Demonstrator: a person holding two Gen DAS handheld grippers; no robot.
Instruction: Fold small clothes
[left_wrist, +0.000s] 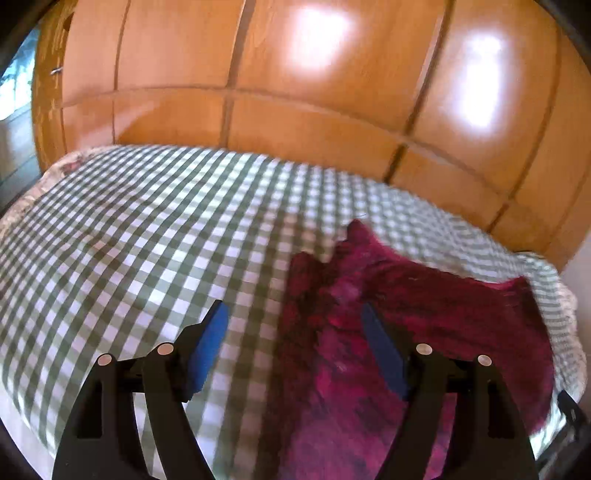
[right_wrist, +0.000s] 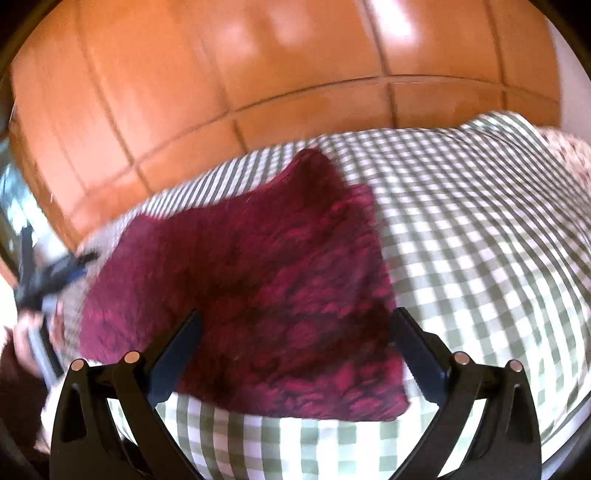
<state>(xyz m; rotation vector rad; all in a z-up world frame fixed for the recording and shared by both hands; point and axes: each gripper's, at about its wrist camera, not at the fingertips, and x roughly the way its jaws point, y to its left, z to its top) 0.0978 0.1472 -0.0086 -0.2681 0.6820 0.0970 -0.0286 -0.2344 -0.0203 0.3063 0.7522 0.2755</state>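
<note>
Lying flat on the checked sheet (right_wrist: 480, 221), the red cloth (right_wrist: 258, 277) seems freshly folded, both left tongs (left_wrist: 295, 332) and right tongs (right_wrist: 295, 332) open and empty; next comes probably another fold.

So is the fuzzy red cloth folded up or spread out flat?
Folded. In the right wrist view the fuzzy red cloth shows one layer lying over another, with a stepped edge at its far corner, resting on the checked sheet.

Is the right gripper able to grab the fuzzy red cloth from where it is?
Probably yes. The right gripper is open, and the red cloth lies flat on the checked bedspread just ahead of its fingers, with nothing in between.
</note>
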